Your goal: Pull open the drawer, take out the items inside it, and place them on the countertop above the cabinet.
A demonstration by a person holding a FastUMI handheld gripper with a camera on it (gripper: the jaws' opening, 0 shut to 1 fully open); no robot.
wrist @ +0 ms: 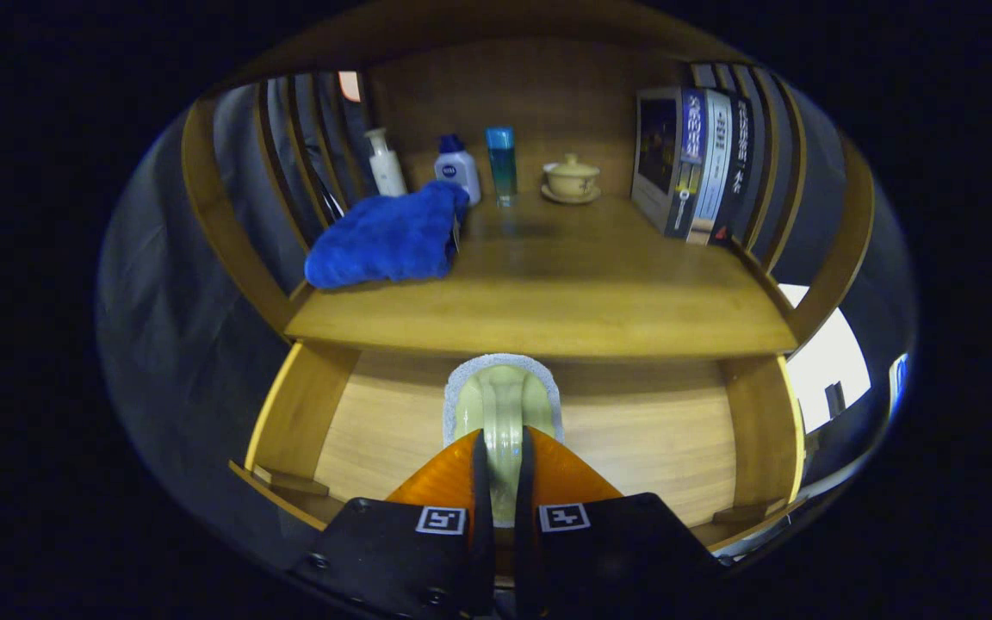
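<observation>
Hand-held gripper [502,452] is nearly closed, both orange fingers [440,482] pinched on a pale green ceramic piece [503,405] with a grey-white fuzzy rim, possibly a spoon or small dish, can't tell which. Its long axis runs straight ahead along the fingers, and the far end sticks out beyond the fingertips, towards the front edge of the counter.

Open drawer [651,448] sits below the gripper. Its wood floor shows on both sides of the fingers, side walls left and right. No other item visible on the bare floor; the part under the gripper is hidden.

Key relation: counter [548,301] lies ahead of and above the held piece, and its front lip is just beyond the tip. So the move looks like up first, then forward, or the tip catches the lip.

Gripper pose: pointing forward and tilted down into the drawer, roughly centred left-right.

On the counter:
- Blue cloth [384,241] at near left
- White bottle [386,162], white bottle with blue cap [457,168] and blue-capped tube [502,164] at the far back
- Lidded cup on a saucer [571,178] right of those
- Books [694,164] upright at far right

The free patch at centre and near right looks like the best drop zone.

Judgement: item is grasped, lift-out is under way, placement isn't done yet.
</observation>
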